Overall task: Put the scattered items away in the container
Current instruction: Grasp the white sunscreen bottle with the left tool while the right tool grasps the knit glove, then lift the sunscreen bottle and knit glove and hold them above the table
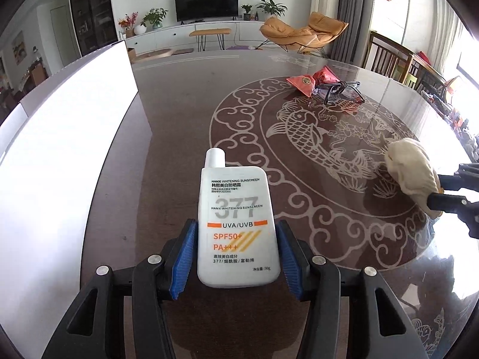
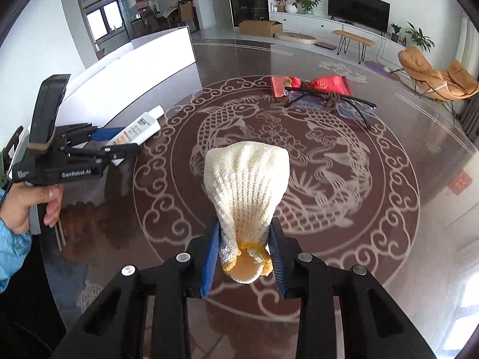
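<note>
So the sunscreen bottle [image 1: 238, 227] sits clamped between the blue pads of the left tongs [image 1: 236, 257], cap pointing away, held above the dark glossy surface [image 1: 179, 119] with the fish pattern. Whether its lower end touches the glass I can't tell. Right next to it, on the left side of the left wrist view, is the white container [image 1: 69, 137], its tall wall just beside the bottle and its corner edge standing up from the surface.

The knitted cream glove [image 2: 247, 185] is pinched at its yellow cuff by the right tongs [image 2: 245, 257], the rest bunched up and sticking out ahead of the pads. It hangs over the middle of the fish circle; I can't make out if it brushes the glass.

Farther off, near the far rim of the circle, two red packets [image 2: 311, 85] and a pair of black-framed glasses [image 2: 335, 101] lie together, glasses partly on top of the packets. Plenty of bare surface between them and both tongs, and between the two tongs as well.

In the right wrist view a hand [image 2: 27, 206] in a light blue sleeve [image 2: 12, 254] grips the left tool's handle, tongs angled downward toward the container side. Both tools tilt down at the surface.
</note>
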